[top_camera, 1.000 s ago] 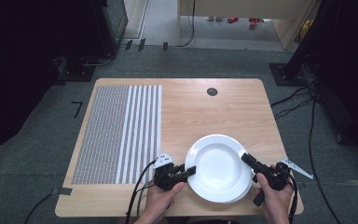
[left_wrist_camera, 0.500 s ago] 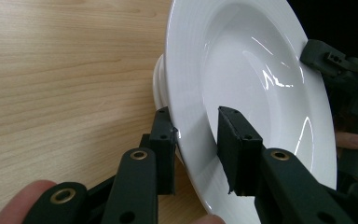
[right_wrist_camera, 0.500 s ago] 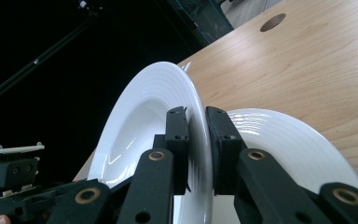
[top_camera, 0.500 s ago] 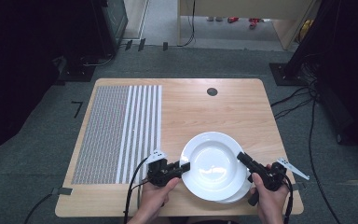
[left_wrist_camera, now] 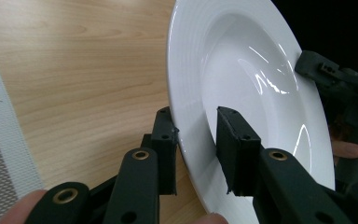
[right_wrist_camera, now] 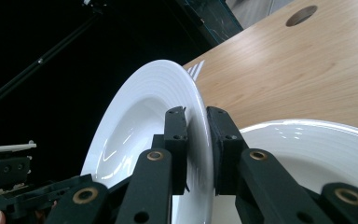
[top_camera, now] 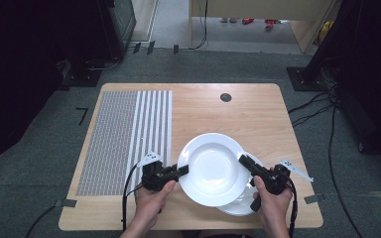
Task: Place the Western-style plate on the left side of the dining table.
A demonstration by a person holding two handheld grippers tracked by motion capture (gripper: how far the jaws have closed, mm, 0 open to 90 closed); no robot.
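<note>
Your left tool (top_camera: 182,170) and right tool (top_camera: 243,160) both clamped on rim of upper plate (top_camera: 212,166), lower centre of frame, left jaws just closing. Lift step under way off lower plate (top_camera: 238,208). Next: keep level, clear bench (top_camera: 258,114).

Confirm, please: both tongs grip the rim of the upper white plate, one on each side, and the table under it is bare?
Not quite. The left tongs and right tongs do grip the upper plate on opposite sides, but a second white plate lies on the table beneath it, as the right gripper view shows.
</note>
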